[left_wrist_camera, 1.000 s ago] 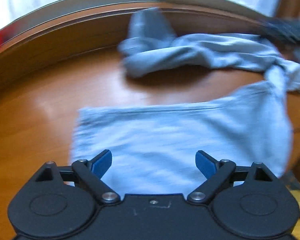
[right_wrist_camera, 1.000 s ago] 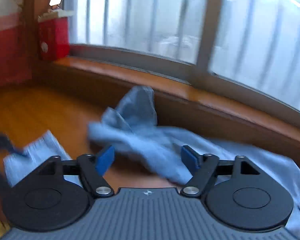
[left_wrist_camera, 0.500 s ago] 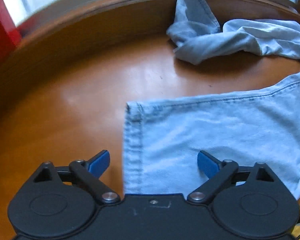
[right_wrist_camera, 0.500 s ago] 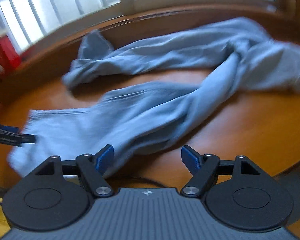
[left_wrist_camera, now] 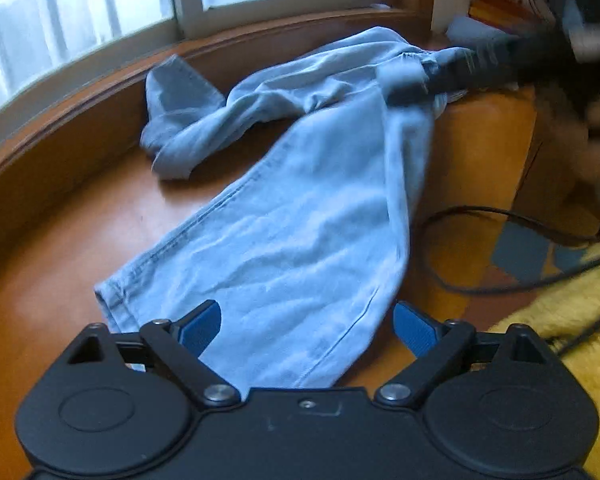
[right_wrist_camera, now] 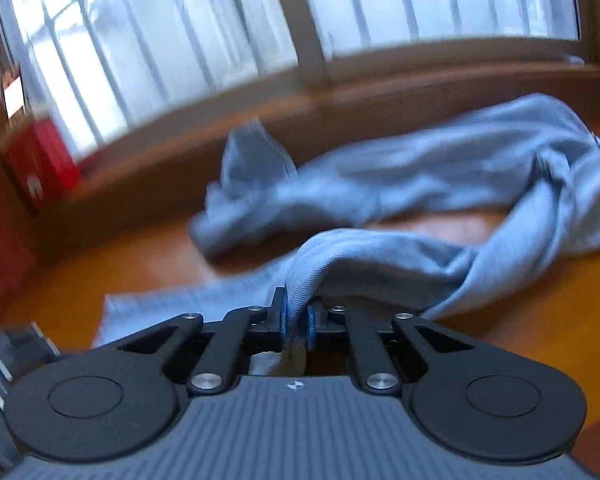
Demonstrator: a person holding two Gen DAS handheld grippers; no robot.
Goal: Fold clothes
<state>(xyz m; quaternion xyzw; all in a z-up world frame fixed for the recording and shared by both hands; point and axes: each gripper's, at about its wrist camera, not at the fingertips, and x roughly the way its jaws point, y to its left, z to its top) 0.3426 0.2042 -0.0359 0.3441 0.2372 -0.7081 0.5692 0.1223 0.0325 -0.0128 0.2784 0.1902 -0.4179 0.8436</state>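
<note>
A pair of light blue jeans lies crumpled on the wooden table, one leg stretching toward me and the other bunched by the window. My left gripper hangs open just above that near leg's hem end, with cloth between and under its blue pads, which do not press on it. In the right wrist view my right gripper is shut on a raised fold of the jeans, pinched between its pads. It also appears as a dark blur, the right gripper, at the far end of the jeans.
A raised wooden sill and window bound the far side of the table. A red box stands at the left on the sill. Past the table's right edge hang a black cable and yellow fuzzy fabric.
My right gripper, open half a second ago, has dropped and shut on a fold of the jeans. The left gripper stays open; its view has swung, and the leg now lies diagonally.
</note>
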